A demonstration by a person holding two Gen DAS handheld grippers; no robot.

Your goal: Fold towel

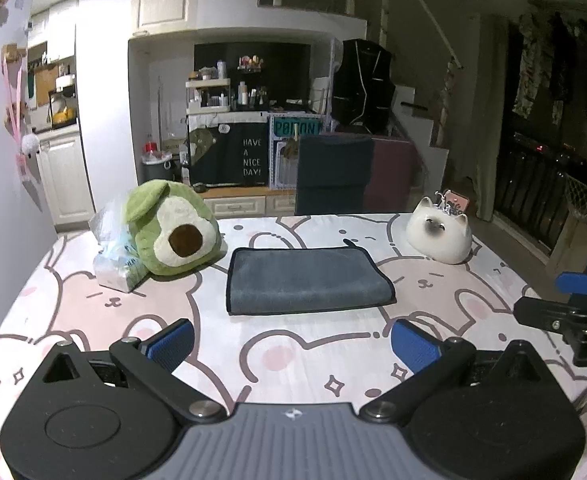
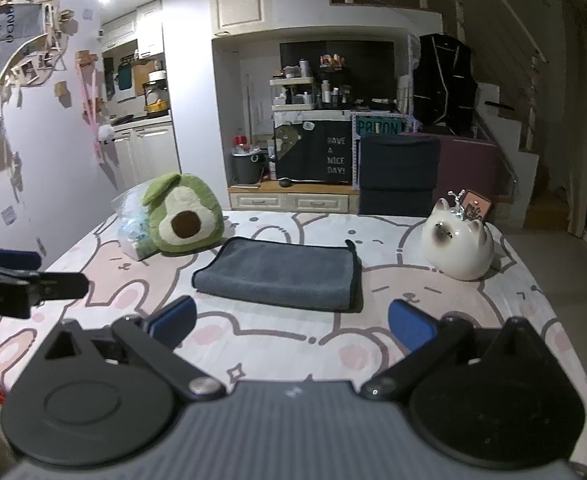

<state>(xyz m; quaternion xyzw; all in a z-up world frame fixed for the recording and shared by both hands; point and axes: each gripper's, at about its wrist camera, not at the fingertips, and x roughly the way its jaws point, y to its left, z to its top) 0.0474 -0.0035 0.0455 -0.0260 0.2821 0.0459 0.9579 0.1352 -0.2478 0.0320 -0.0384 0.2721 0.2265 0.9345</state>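
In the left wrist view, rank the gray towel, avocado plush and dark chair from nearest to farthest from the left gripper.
1. Gray towel, folded, straight ahead of the left gripper.
2. Avocado plush, left, farther back.
3. Dark chair, beyond the table's far edge.

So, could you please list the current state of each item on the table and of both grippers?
towel: folded, lying flat, untouched
left gripper: open, holding nothing, short of the towel
right gripper: open, holding nothing, short of the towel
avocado plush: leaning against the plastic bag
cat figurine: upright, apart from the towel
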